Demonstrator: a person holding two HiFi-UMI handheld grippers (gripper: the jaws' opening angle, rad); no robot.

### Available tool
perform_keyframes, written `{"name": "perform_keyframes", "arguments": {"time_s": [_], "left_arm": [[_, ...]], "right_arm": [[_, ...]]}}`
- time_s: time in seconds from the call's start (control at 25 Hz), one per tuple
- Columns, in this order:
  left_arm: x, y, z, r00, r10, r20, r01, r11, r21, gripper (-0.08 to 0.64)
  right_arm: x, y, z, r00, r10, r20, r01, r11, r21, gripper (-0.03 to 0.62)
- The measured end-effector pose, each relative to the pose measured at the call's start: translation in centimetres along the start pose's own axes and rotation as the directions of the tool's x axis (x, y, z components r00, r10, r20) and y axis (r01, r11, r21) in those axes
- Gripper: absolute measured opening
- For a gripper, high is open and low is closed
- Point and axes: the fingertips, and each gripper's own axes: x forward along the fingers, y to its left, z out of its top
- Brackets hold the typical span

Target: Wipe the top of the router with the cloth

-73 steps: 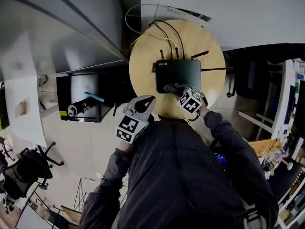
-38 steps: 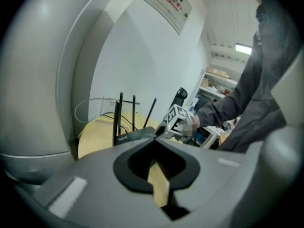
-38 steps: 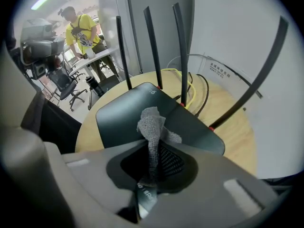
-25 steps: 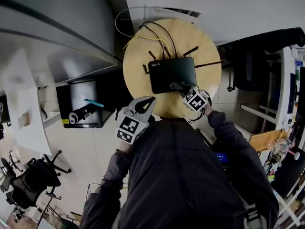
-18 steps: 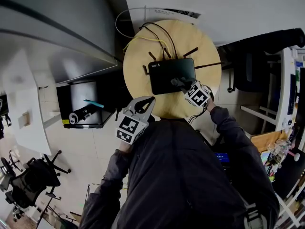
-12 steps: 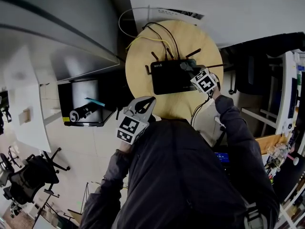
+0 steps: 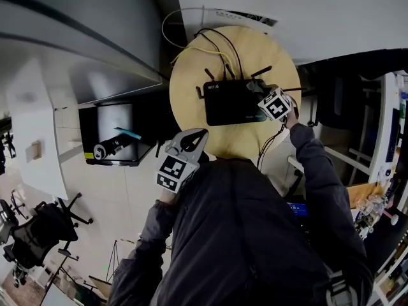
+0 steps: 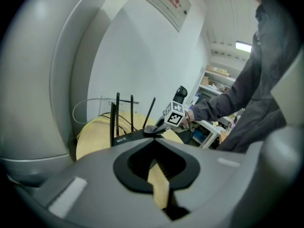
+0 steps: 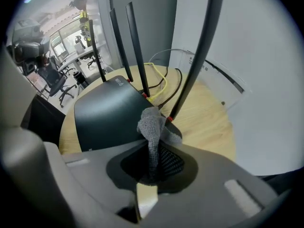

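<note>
While its jaws pinch the grey cloth (image 9: 153, 126), the right gripper (image 7: 262, 95) holds it against the top of the black router (image 7: 231, 102) at the right rear corner, beside the antennas (image 9: 134, 46). The router lies on a round wooden table (image 7: 229, 142). Off the table's near edge, the left gripper (image 7: 194, 138) hangs with jaws together, empty.

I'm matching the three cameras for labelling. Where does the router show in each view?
Head view: router upper centre, lying on the round wooden table.
Left gripper view: router a dark sliver left of centre, antennas standing up.
Right gripper view: router large, left of centre, with the grey cloth at its right corner.
Shared landmark: the round wooden table under it, in all three views.
</note>
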Motion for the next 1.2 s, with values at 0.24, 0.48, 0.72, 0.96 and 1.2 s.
{"name": "perform_keyframes", "arguments": {"time_s": [0.24,0.48,0.72,0.96,1.2], "left_arm": [[0.7,-0.3,0.3,1.0,-0.024,-0.001,0.024,1.0,0.021,0.0],[1.3,-0.7,0.4,0.998,-0.055,-0.011,0.056,0.997,0.046,0.0],[1.4,-1.1,0.5,0.997,-0.078,-0.023,0.079,0.995,0.068,0.0],[2.0,-1.6,1.1,0.992,-0.119,-0.035,0.122,0.986,0.111,0.0],[2.8,-2.6,1.5,0.982,-0.178,-0.061,0.186,0.97,0.157,0.0]], "right_arm": [[-0.9,3.2,-2.5,1.0,0.025,0.001,-0.025,1.0,-0.002,0.032],[-2.1,7.5,-5.4,0.998,0.06,0.008,-0.061,0.998,0.024,0.032],[-2.4,9.7,-6.8,0.998,0.063,0.024,-0.065,0.995,0.079,0.032],[-5.2,10.3,-2.7,0.978,0.056,0.199,-0.086,0.985,0.148,0.032],[-12.3,14.8,2.9,0.899,0.06,0.434,-0.13,0.982,0.134,0.032]]}}
